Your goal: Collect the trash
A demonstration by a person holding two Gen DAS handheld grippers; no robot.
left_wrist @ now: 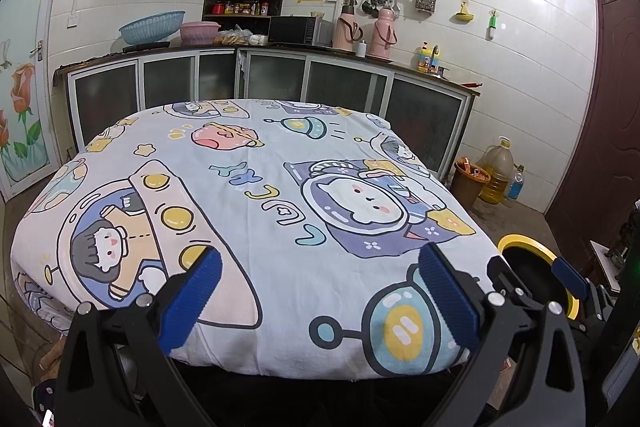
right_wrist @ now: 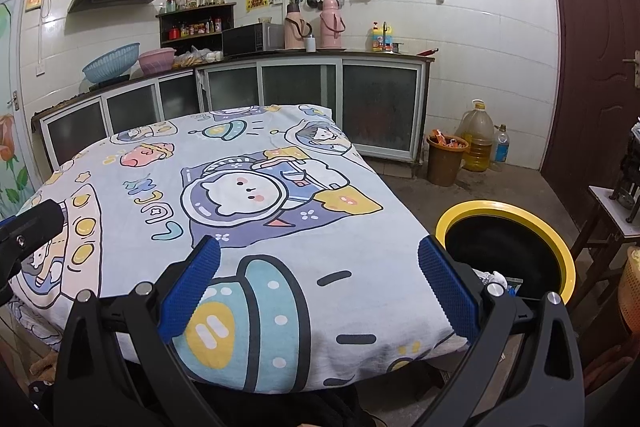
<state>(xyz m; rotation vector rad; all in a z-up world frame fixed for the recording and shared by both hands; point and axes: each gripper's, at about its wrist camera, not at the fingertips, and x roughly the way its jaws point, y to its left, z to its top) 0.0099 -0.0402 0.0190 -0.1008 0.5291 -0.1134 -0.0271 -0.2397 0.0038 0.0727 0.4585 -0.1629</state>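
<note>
A black bin with a yellow rim (right_wrist: 560, 247) stands on the floor right of the table; white and blue crumpled trash (right_wrist: 496, 279) lies inside it. It also shows in the left wrist view (left_wrist: 520, 241). My left gripper (left_wrist: 320, 267) is open and empty over the table's near edge. My right gripper (right_wrist: 318, 259) is open and empty, its right finger beside the bin; it also shows in the left wrist view (left_wrist: 532, 273). No loose trash shows on the cartoon-print tablecloth (left_wrist: 260, 163).
A brown bin with orange wrappers (right_wrist: 444, 159), a big oil jug (right_wrist: 478, 135) and a water bottle (right_wrist: 501, 143) stand by the cabinets (right_wrist: 304, 87). A dark red door (right_wrist: 592, 67) and a small side table (right_wrist: 612, 211) are on the right.
</note>
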